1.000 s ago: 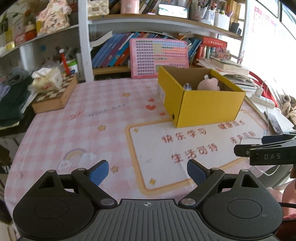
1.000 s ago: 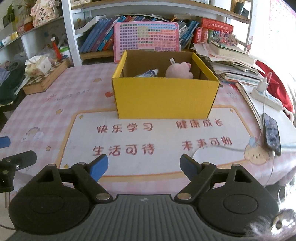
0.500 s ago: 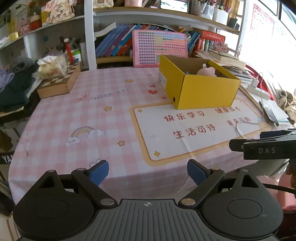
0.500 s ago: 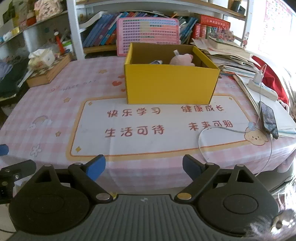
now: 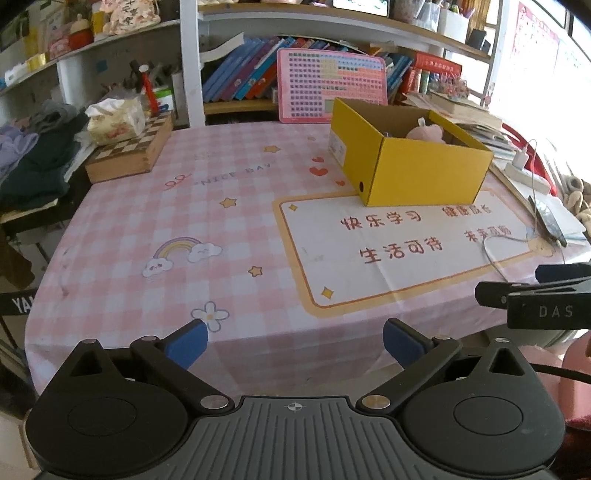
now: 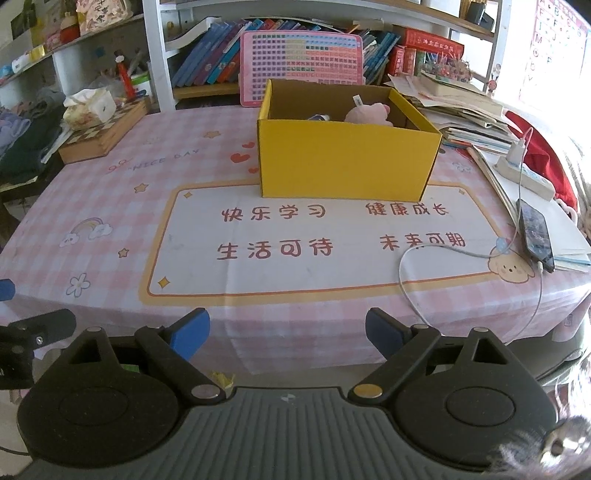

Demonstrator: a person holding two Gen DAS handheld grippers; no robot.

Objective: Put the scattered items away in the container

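Both hand-held grippers have backed off the table (image 5: 147,206), jaws empty.

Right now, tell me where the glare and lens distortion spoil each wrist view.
Left wrist view: daylight washes out the upper right corner behind the yellow box, and the shelves bow. Right wrist view: glare bleaches the right edge past the phone; the tablecloth curves away at the sides.

A wooden chessboard box (image 6: 105,131) carries a tissue pack (image 6: 88,109). A black smartphone (image 6: 535,232), white cable (image 6: 436,254) attached, lies on the pink checked tablecloth (image 6: 110,206).
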